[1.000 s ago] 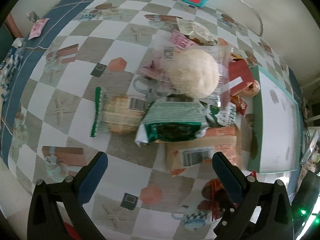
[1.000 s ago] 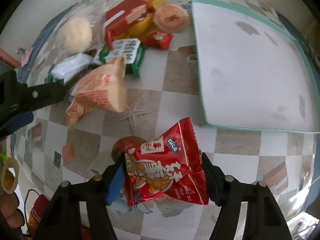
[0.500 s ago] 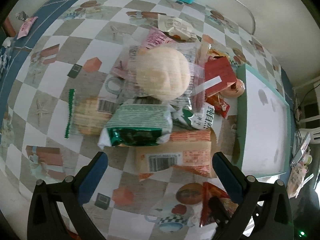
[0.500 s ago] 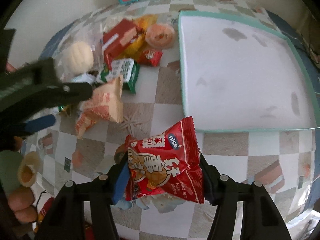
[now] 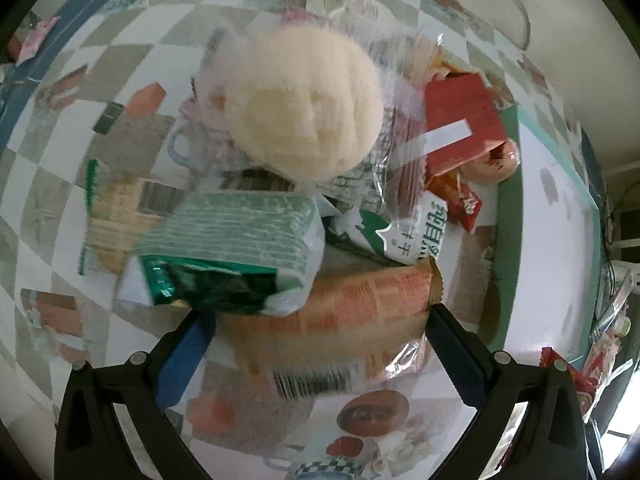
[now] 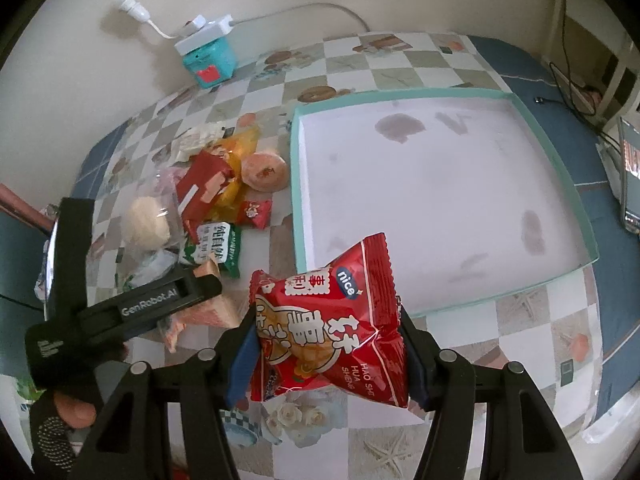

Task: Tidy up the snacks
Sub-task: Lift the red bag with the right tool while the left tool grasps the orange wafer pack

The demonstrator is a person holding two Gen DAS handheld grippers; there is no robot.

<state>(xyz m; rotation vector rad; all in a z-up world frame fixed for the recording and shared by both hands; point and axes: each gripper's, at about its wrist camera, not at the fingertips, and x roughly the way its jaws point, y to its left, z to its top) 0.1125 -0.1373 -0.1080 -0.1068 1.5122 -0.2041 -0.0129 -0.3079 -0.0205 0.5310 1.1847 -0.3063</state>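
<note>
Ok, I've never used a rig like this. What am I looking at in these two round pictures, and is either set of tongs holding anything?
There is no robot: a person holds two-finger tongs in each hand, and a fisheye camera on each looks along its fingers.

The right-wrist picture shows the right tongs clamped on a red foil snack packet, lifted above the checkered tablecloth near the empty teal-rimmed white tray. The left tongs show at its left edge.

The left-wrist picture looks down on the snack pile. The left tongs are open, straddling an orange plastic-wrapped cracker pack, not yet gripping. Behind lie a green-and-white bag and a pale round bun in clear wrap.
</note>
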